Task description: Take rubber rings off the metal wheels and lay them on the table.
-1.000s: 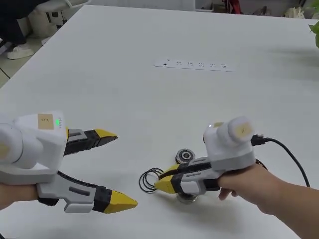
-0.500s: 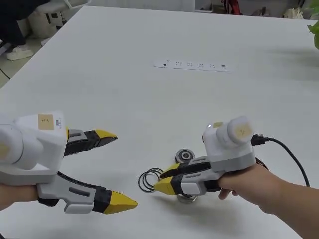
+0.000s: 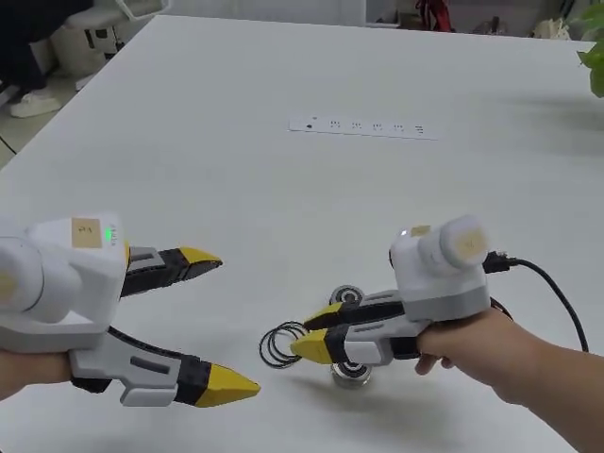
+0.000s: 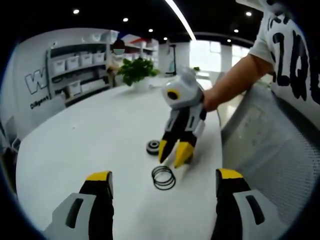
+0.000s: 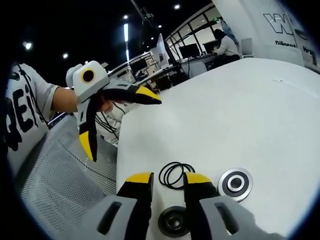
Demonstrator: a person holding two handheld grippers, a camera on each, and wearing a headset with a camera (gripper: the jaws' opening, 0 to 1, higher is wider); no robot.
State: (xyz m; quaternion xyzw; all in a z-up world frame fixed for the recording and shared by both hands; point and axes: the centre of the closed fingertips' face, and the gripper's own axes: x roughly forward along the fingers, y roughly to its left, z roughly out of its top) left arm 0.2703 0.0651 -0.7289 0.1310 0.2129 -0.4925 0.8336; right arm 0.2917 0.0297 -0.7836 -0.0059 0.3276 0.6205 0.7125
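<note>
Nothing shifts: left gripper (image 3: 229,322) still hovering, jaws wide; right gripper (image 3: 311,332) narrow jaws straddle wheel (image 3: 351,374), clamp unclear; rubber rings (image 3: 278,344) ahead.

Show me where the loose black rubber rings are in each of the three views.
Head view: rubber rings at lower centre, left of the metal wheel.
Left gripper view: rings just below centre, with the wheel up and to the left.
Right gripper view: rings at lower centre, with the wheel to the right.
Shared landmark: that flat-lying metal wheel.
</note>
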